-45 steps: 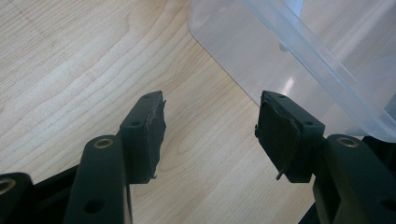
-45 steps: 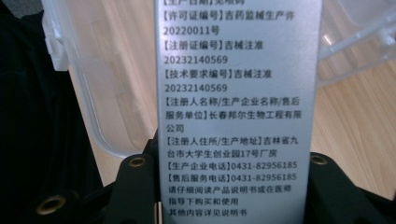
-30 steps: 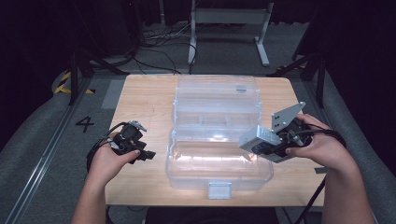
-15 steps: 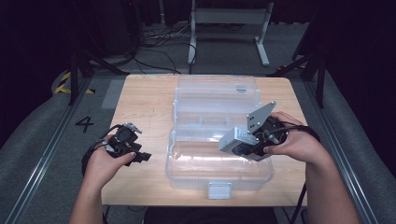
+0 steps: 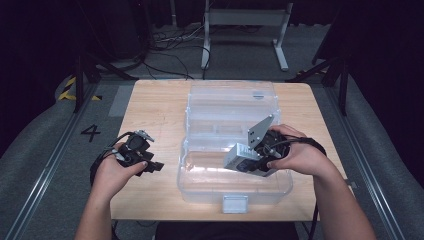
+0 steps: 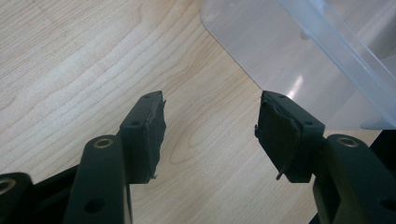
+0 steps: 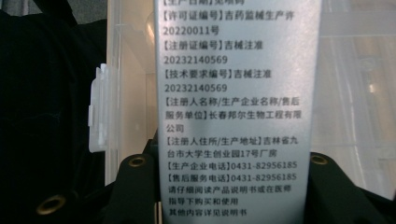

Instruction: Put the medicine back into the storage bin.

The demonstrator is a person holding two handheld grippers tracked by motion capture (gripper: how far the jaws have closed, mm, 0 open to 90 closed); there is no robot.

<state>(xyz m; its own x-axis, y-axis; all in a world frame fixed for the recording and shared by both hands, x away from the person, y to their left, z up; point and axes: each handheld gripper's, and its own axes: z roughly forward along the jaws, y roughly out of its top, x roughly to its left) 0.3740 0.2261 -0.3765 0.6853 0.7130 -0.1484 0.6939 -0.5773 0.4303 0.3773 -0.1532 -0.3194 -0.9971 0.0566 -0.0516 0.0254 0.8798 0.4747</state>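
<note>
Item: silver-grey box [image 7: 237, 112] printed with rows of black characters, clamped between the jaws of the right claw [image 5: 239, 159], which are closed on its two sides at a middling spread. In the high view the box [image 5: 241, 156] is carried over the near half of a clear plastic storage bin [image 5: 200, 107], at about 4 o'clock from the bin's centre. The bin stands at the middle of the wooden bench [image 5: 150, 107], its white latch [image 5: 234, 203] at 6 o'clock on the near wall; in the right gripper view the same latch [image 7: 99, 109] lies at 9 o'clock of the box. Left claw [image 6: 210, 128]: jaws well apart, nothing between them, bare bench wood beneath; a rounded corner of the bin [image 6: 299, 60] lies at 1 o'clock of it. In the high view the left claw [image 5: 150, 166] sits on the bench at 9 o'clock of the bin, near it but apart.
</note>
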